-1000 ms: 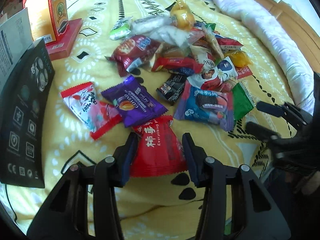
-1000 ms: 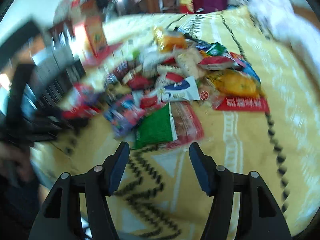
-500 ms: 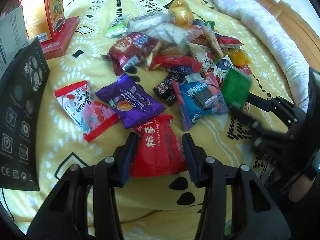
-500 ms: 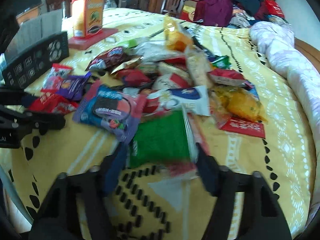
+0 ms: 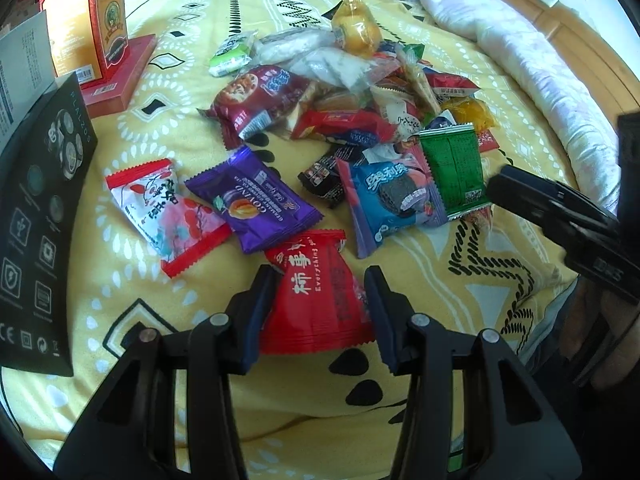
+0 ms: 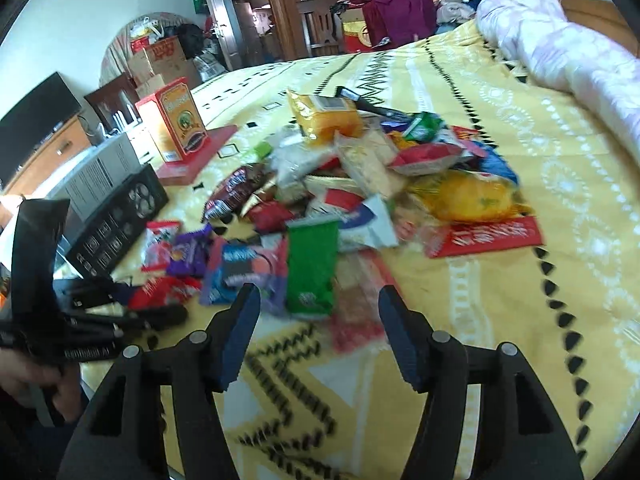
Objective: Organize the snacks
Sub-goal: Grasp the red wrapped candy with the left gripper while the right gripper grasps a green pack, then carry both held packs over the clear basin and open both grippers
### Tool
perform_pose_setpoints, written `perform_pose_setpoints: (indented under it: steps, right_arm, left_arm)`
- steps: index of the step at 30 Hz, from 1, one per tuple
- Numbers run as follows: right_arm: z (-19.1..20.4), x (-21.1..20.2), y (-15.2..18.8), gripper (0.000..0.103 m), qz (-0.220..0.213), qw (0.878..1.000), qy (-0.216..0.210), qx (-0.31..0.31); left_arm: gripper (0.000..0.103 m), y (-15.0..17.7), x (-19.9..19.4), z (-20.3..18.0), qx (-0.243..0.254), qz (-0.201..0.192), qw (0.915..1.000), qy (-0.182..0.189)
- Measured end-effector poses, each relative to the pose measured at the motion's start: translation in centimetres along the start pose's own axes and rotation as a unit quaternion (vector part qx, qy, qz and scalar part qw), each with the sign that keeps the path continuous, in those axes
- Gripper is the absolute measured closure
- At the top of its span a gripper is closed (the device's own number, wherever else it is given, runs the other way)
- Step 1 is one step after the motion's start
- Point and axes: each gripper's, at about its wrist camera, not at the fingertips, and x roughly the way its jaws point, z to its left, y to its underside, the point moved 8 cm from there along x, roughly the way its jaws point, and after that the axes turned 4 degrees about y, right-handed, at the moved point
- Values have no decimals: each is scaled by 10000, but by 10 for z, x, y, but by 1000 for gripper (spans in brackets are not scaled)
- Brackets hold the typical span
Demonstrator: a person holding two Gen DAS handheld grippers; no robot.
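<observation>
Care is advised: the red packet [image 5: 316, 300] is held pinched in the left gripper [image 5: 320, 304], while the right gripper [image 6: 316, 328], opening and empty, should be centred over the green packet [image 6: 310, 268].

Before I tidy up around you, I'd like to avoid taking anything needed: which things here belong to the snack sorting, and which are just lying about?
Job:
- red plastic snack packet between the left gripper fingers
- green foil packet
- purple wrapper
- heaped wrapped snacks

Lying about:
- orange carton
- black printed box
- rolled lilac quilt
</observation>
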Motion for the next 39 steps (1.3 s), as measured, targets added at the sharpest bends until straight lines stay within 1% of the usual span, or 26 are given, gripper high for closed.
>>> perform_pose_setpoints:
  steps: [2,3,4,5,8,9,16,17,18,19,21,24,27,30,32,34,36,39]
  right_arm:
    - [1,15,-3,50,117,9999,-41,5]
    - [0,22,-3,52,180,9998,-72,41]
    - [0,29,-3,60,249,9996,-120,63]
    - [2,33,-3,65,275,9995,-175,48]
    - [14,34,-4,69,273,9989,-364,-82]
    - [18,34,-4,69,272,9987,-407,-116]
    - [25,49,-2,69,301,9984,-464,-121]
    - [25,50,-2,73,300,9985,-451,-109]
    - [24,48,-4,82,282,9986,-434,-74]
    - [22,45,-6,87,250,9988,-429,-20]
    - [19,33,-11,87,127,9991,-412,23]
    - [17,8,-19,87,-79,9994,-338,-10]
    - [18,-16,-31,87,-297,9992,-267,-45]
    - [28,-37,-49,87,-534,9982,-253,-125]
    - [39,-48,-65,87,-668,9970,-316,-214]
    - [57,-57,-81,87,-792,9954,-407,-360]
    - [81,-63,-99,87,-917,9929,-557,-510]
    - [125,-68,-125,87,-1069,9874,-889,-751]
  left_arm:
    - [56,0,1,1,7,6,10000,-2]
    - [56,-1,2,1,6,7,10000,0]
    - [56,-1,1,1,7,10,10000,-1]
    - [56,-1,2,1,11,8,10000,-2]
    - [56,-1,3,1,65,5,10000,-18]
    - [56,-1,5,1,71,11,10000,-26]
    - [56,-3,10,3,28,17,10000,16]
    - [58,-4,10,3,46,23,10000,-25]
    - [58,-4,7,2,75,6,10000,-65]
    - [58,-5,3,0,111,-55,9999,-88]
    - [59,-9,-7,-4,196,-196,9996,-102]
    - [59,-18,-29,-10,297,-486,9983,-91]
    - [59,-32,-62,-13,365,-890,9953,-118]
    - [59,-46,-100,-9,358,-1311,9905,-194]
    - [59,-55,-126,1,288,-1568,9869,-264]
    - [59,-62,-150,14,195,-1792,9828,-398]
    - [59,-67,-177,35,37,-1996,9781,-590]
    - [59,-67,-212,73,-249,-2248,9701,-875]
